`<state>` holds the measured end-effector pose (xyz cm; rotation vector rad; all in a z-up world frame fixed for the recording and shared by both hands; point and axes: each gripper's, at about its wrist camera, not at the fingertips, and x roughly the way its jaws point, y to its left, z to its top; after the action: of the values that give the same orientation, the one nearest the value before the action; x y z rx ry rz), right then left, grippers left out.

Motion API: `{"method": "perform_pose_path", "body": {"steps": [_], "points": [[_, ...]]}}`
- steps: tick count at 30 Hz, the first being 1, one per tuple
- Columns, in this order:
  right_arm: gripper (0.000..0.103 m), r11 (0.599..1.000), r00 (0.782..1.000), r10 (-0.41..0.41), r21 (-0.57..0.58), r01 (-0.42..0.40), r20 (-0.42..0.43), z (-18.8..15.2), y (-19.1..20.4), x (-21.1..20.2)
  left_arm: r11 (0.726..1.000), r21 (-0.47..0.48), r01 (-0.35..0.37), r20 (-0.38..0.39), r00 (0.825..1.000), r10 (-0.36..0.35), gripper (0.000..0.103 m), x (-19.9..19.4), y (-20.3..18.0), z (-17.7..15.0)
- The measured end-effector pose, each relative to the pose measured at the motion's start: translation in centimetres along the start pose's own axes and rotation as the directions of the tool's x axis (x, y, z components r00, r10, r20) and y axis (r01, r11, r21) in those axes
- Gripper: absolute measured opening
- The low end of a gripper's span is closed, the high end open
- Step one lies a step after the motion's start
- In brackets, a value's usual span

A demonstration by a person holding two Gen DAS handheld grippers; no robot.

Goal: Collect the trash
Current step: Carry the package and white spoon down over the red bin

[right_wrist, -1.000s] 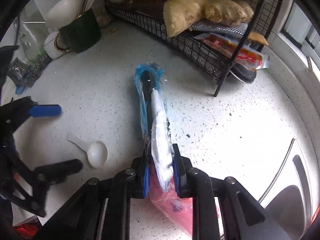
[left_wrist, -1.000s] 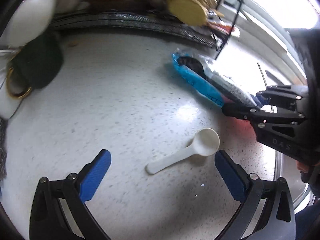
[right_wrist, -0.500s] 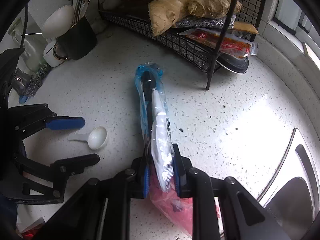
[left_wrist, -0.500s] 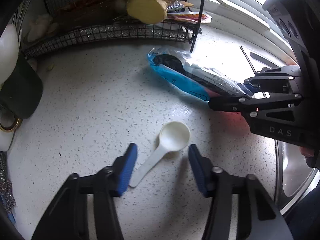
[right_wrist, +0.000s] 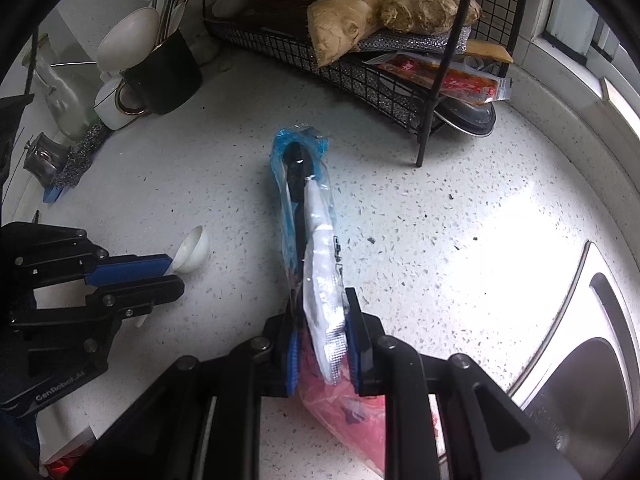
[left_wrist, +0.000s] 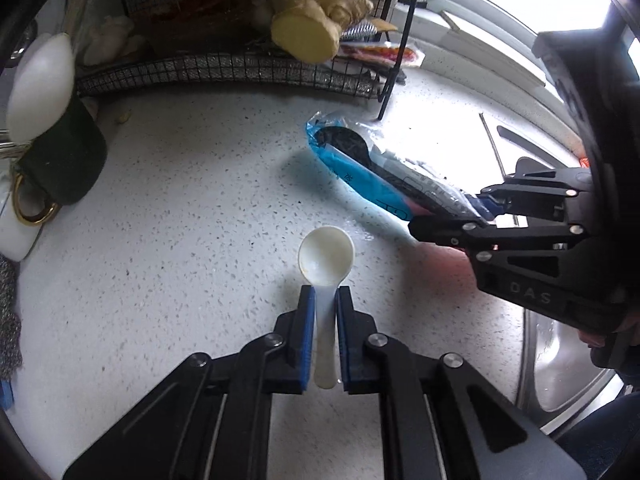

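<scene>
Scoop (left_wrist: 326,272): white plastic, its handle pinched between the blue pads of the left hand-held gripper (left_wrist: 325,296), whose jaws have just been closing on it; bowl pointing away from the gripper, over the speckled worktop (left_wrist: 180,220). In the right wrist view only the bowl (right_wrist: 192,250) shows past the pads.
Wrapper (right_wrist: 312,240): blue and clear plastic packet with a dark spoon-shaped thing inside, clamped near its white end by the right hand-held gripper (right_wrist: 324,344), jaws narrow on it; the blue end reaches out over the worktop toward the rack.
Pink bag (right_wrist: 340,404): crumpled plastic just below the right gripper's fingers.
Sink (right_wrist: 580,380): steel basin at the right edge of the worktop.
Dark cup (right_wrist: 162,74): at the far left, holding a white ladle and metal utensils, with a steel scourer (right_wrist: 76,156) nearby.
Wire rack (right_wrist: 360,68): black, at the back, carrying ginger root (right_wrist: 380,16), with a red sachet (right_wrist: 452,76) lying beneath.
</scene>
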<state>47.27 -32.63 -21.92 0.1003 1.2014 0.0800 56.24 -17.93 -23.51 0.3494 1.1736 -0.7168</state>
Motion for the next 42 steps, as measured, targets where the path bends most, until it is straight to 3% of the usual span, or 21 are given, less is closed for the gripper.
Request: {"method": "perform_pose_path", "body": {"steps": [6,12,25,34,42], "points": [[0.018,1.0,0.999,0.012,-0.019,-0.011,0.034,0.1,0.6,-2.6,0.999,-0.036,-0.025,0.046,0.999,0.027,0.009,-4.2,-1.9,-0.9],[0.018,0.998,0.994,0.042,-0.042,-0.038,0.097,-1.9,2.5,-8.2,0.994,-0.077,-0.08,0.103,0.991,0.087,0.009,-10.1,-3.5,-3.6],[0.018,0.979,0.962,0.147,-0.174,-0.108,0.23,-9.7,5.7,-18.8,0.953,-0.195,-0.231,0.177,0.948,0.266,0.009,-20.1,-12.3,-11.8],[0.018,0.964,0.96,0.179,-0.234,-0.127,0.215,-14.3,7.0,-21.3,0.924,-0.282,-0.258,0.156,0.938,0.31,0.009,-23.1,-15.8,-16.8],[0.018,0.955,0.961,0.201,-0.256,-0.149,0.189,-17.5,9.8,-21.5,0.91,-0.329,-0.253,0.149,0.937,0.315,0.009,-25.2,-16.4,-21.8]]}}
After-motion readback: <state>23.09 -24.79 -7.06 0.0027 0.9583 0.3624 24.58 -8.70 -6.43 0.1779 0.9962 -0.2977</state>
